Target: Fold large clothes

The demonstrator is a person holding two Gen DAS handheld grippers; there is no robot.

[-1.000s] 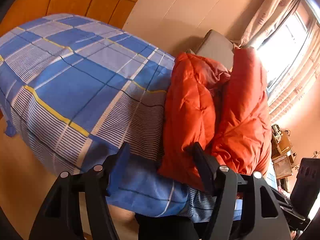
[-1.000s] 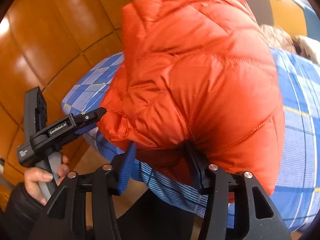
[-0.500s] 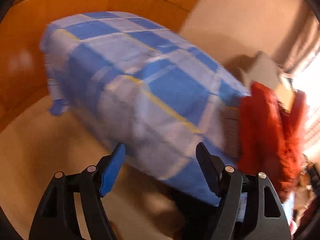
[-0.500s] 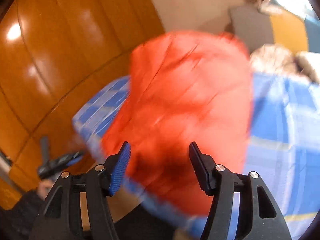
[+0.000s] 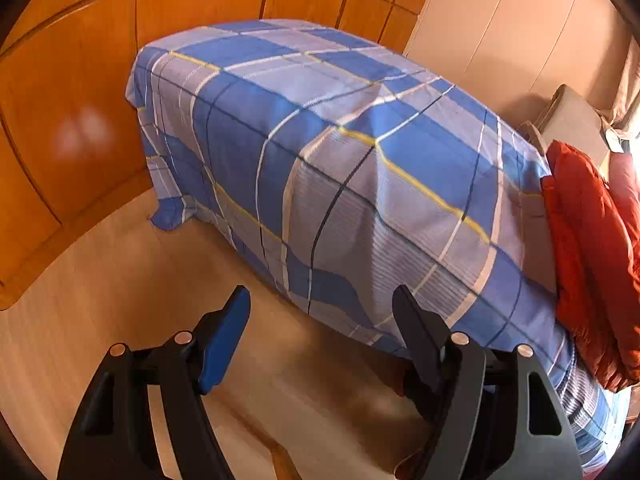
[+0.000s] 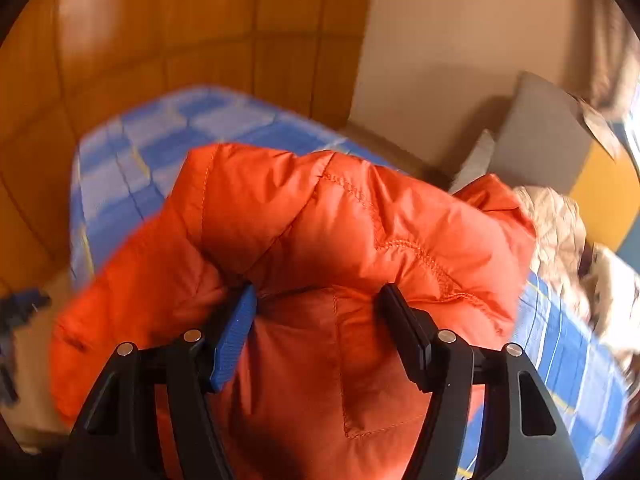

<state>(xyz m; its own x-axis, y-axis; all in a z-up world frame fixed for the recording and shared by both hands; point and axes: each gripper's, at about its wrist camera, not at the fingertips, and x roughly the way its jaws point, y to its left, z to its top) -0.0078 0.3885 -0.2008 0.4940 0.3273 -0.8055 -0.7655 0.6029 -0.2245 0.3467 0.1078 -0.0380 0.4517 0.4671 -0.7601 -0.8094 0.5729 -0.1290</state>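
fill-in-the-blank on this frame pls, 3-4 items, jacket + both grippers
1. The puffy jacket lying on the checked bedsheet is ____ in colour.
2. The left gripper has its jaws ____, with nothing between them.
3. The right gripper is also open, and between its fingers lies the ____.
4. In the left wrist view, the jacket sits at the ____ edge of the picture.

Missing words: orange; open; jacket; right
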